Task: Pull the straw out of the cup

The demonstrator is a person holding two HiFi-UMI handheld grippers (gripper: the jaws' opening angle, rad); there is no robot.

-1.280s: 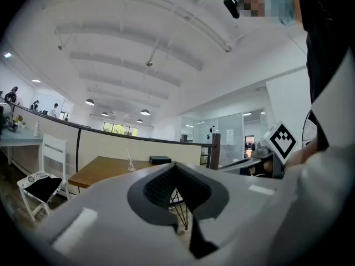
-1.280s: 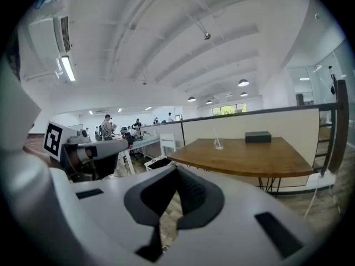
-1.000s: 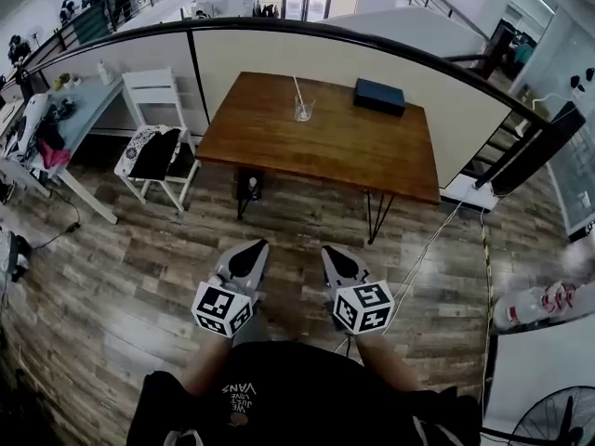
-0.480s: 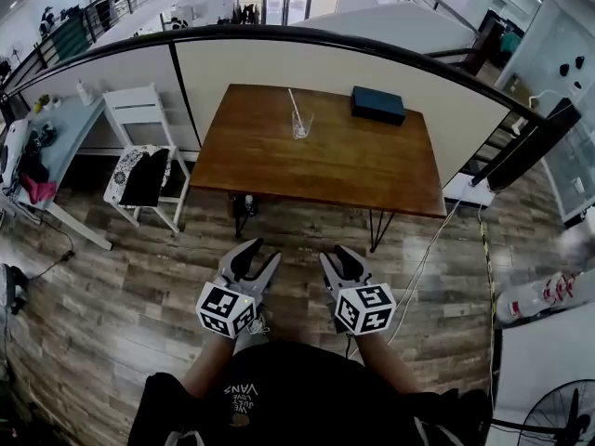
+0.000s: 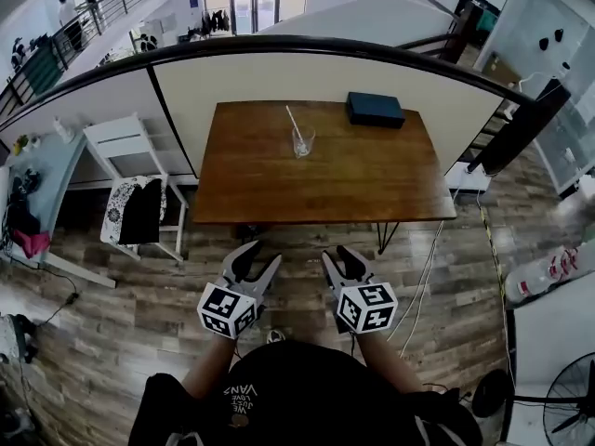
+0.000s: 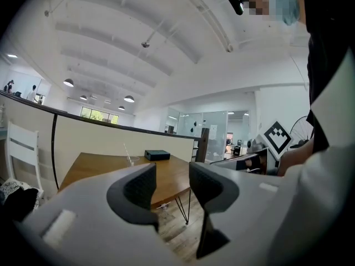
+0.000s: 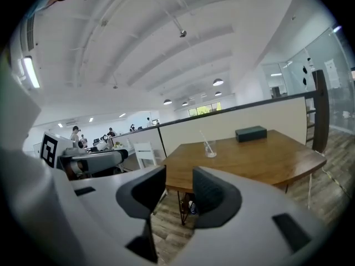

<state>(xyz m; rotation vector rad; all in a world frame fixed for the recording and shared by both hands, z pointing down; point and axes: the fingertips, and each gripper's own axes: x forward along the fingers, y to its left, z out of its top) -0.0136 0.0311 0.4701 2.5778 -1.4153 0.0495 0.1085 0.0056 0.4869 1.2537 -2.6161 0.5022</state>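
1. Both pairs of jaws have just been opening. A second ago they were pressed together; now your left gripper and right gripper stand spread. Neither has anything between its jaws, only floor and the distant worktop beyond.
2. The worktop lies closer to the jaws than it did a second ago. Its near edge is still ahead of both tips, though, and you are holding them over the wooden floor.
3. The cup stands well ahead of the jaws, roughly in line with the gap between your two grippers and toward the worktop's far side. The straw leans in it, untouched. A dark box sits beyond and to the right.
4. This looks like the approach, with the jaws readied early. You probably still need to close most of the distance before one gripper can steady the cup and the other can pinch the straw.
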